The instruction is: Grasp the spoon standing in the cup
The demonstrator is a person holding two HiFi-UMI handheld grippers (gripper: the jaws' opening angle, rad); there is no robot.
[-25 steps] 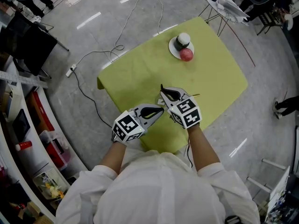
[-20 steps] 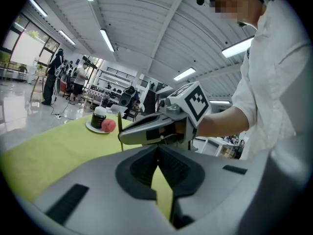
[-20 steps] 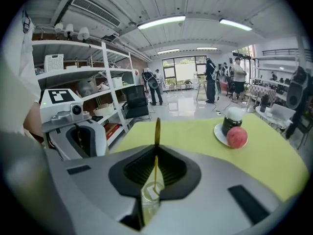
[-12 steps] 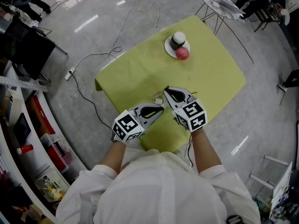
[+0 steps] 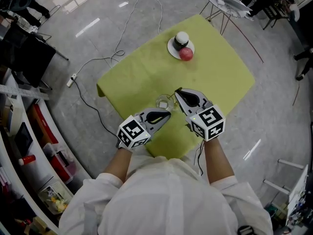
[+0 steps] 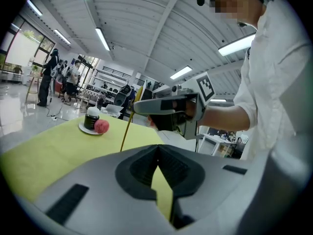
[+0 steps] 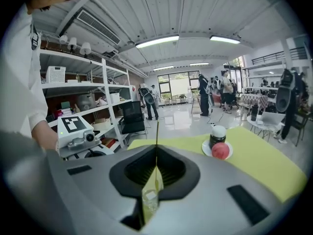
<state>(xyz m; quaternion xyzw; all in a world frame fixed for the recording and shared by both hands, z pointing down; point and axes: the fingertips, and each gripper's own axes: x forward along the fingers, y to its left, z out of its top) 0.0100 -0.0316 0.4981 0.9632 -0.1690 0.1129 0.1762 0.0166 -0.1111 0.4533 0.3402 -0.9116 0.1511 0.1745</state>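
Note:
A thin golden spoon (image 7: 157,133) rises straight up between the jaws of my right gripper (image 7: 156,151), which is shut on its handle. Just below the jaws stands the clear glass cup (image 7: 149,199); the spoon's lower end points into it. In the head view the cup (image 5: 162,102) sits on the yellow-green table (image 5: 220,77), just left of the right gripper (image 5: 177,90). From the left gripper view the spoon (image 6: 128,126) hangs slanted from the right gripper (image 6: 137,106). My left gripper (image 5: 169,113) hovers shut and holds nothing, just short of the cup.
A white plate (image 5: 172,48) at the table's far side carries a dark jar with a white lid (image 5: 181,38) and a red apple (image 5: 186,54). Cables run over the grey floor beyond the table. Shelves stand at the left.
My right gripper has drawn back toward me and to the right, so the cup now shows at its left. The left gripper has barely moved.

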